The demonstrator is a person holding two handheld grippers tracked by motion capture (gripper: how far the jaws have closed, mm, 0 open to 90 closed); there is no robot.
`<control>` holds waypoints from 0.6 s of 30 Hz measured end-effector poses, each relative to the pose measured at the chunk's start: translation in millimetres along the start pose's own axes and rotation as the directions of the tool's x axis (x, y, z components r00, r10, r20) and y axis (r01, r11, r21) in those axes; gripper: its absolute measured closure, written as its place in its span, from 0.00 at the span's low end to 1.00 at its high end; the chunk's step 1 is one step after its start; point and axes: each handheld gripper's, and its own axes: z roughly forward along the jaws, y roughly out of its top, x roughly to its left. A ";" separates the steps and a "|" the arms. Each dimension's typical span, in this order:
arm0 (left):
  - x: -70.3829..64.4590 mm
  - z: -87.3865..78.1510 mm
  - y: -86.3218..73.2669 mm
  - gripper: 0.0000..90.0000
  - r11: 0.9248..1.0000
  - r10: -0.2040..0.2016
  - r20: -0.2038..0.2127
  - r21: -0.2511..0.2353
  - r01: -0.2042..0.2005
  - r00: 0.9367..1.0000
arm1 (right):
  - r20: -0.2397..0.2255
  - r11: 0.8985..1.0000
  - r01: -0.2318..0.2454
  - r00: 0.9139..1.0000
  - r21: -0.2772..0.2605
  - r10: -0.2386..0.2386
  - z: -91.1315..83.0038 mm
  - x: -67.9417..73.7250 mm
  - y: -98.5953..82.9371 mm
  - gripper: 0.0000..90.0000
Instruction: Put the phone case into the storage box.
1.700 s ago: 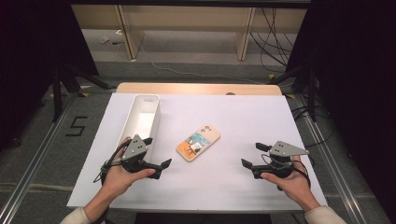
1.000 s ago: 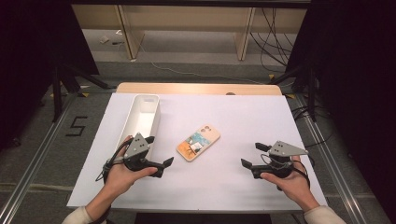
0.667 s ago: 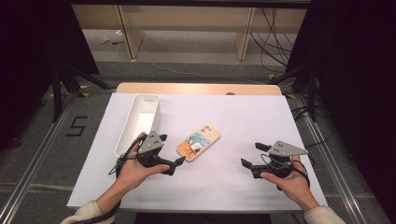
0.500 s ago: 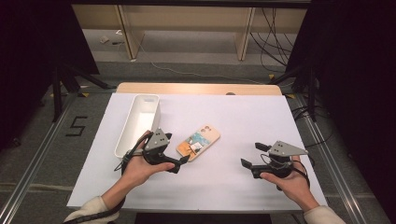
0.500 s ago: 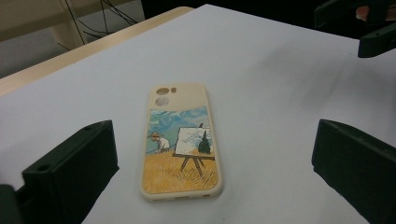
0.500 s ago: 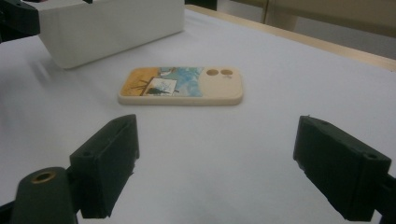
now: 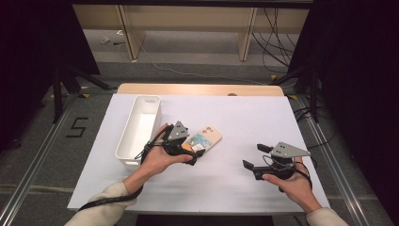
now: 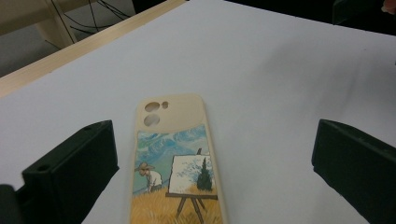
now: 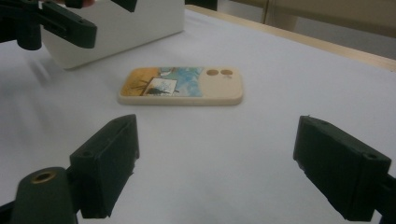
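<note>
High view: the left gripper [image 7: 192, 151] has slid in from beside the tray [image 7: 137, 129], jaws spread astride the phone case [image 7: 204, 140] (grasp imminent).

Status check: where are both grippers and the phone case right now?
Left gripper open, jaws straddling the phone case, no grip. Right gripper open, idle, apart. Case flat on table; nothing in the way.
</note>
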 end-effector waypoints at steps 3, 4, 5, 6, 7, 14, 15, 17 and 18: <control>3.5 13.3 5.3 0.00 1.000 0.007 0.002 0.020 -0.007 1.000 | 0.002 1.000 0.001 1.000 0.000 -0.001 -0.2 -0.1 0.1 0.17; 4.1 16.9 6.2 0.00 1.000 0.007 0.003 0.021 -0.007 1.000 | 0.002 1.000 0.001 1.000 0.000 -0.001 -0.1 0.0 0.1 0.17; 4.1 16.9 6.2 0.00 1.000 0.007 0.003 0.021 -0.007 1.000 | 0.001 1.000 0.000 1.000 -0.001 0.000 0.1 0.0 0.1 0.17; 4.7 20.2 7.2 0.00 1.000 0.008 0.005 0.026 -0.008 1.000 | 0.002 1.000 -0.001 1.000 -0.002 0.001 0.3 0.2 0.1 0.17; 5.1 23.6 8.1 0.00 1.000 0.009 0.004 0.030 -0.009 1.000 | 0.001 1.000 -0.001 1.000 -0.002 0.001 0.4 0.3 0.1 0.17; 10.4 42.9 13.5 0.00 0.998 0.010 0.000 0.062 -0.010 1.000 | 0.000 1.000 -0.003 1.000 -0.003 0.003 0.3 0.1 0.1 0.17; 11.3 46.4 14.3 0.00 0.998 0.007 -0.001 0.065 -0.007 1.000 | 0.001 1.000 -0.004 1.000 -0.001 0.004 0.6 0.2 0.0 0.17; 12.5 54.1 16.3 0.00 0.997 0.004 0.001 0.080 -0.004 1.000 | 0.001 1.000 0.000 1.000 0.001 0.000 1.0 0.4 0.0 0.17; 12.5 54.1 16.3 0.00 0.997 0.004 0.001 0.080 -0.004 1.000 | 0.000 1.000 -0.001 1.000 0.000 0.001 0.8 0.7 0.1 0.17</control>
